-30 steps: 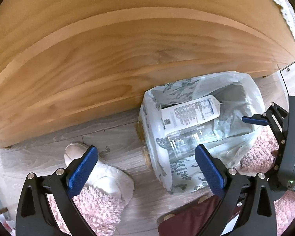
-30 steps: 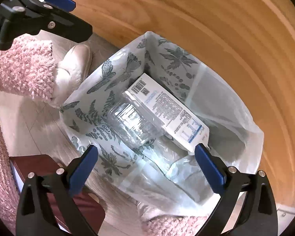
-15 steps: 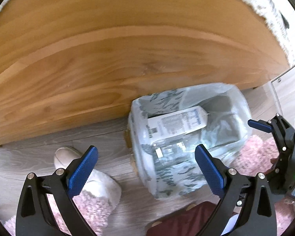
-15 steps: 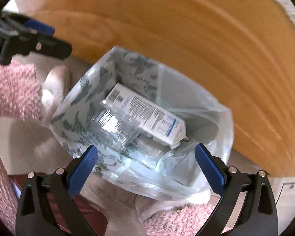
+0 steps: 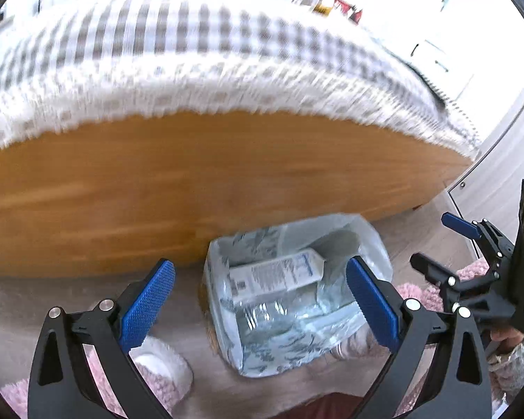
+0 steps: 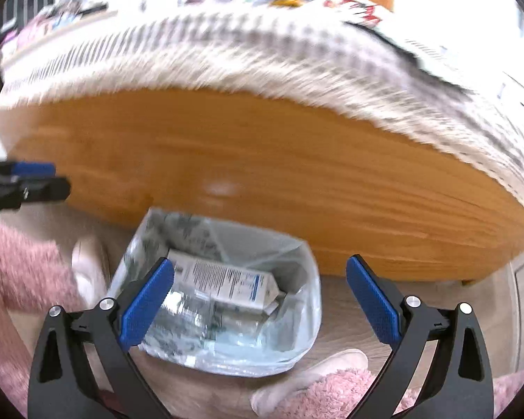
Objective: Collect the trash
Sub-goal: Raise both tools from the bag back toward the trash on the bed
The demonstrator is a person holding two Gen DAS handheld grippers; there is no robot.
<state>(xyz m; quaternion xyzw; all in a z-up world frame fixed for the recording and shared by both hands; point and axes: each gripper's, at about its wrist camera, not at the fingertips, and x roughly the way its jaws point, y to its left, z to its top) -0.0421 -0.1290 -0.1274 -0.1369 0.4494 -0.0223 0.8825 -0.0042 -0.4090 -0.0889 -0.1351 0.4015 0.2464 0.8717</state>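
A trash bag printed with leaves stands open on the floor against a wooden table side; the right wrist view shows the trash bag from above too. Inside lie a white carton, also visible as the carton, and a clear plastic bottle beside it, seen again as the bottle. My left gripper hangs open above the bag, holding nothing. My right gripper is open and empty as well, raised over the bag's right half.
A wooden table with a fringed checked cloth rises behind the bag; small items sit blurred on top. White slippers and pink fuzzy trousers flank the bag. A dark red object lies at the bottom edge.
Both grippers have lifted up and back from the bag, staying open. The view has tilted upward, so the tablecloth and tabletop now show and the bag looks smaller.
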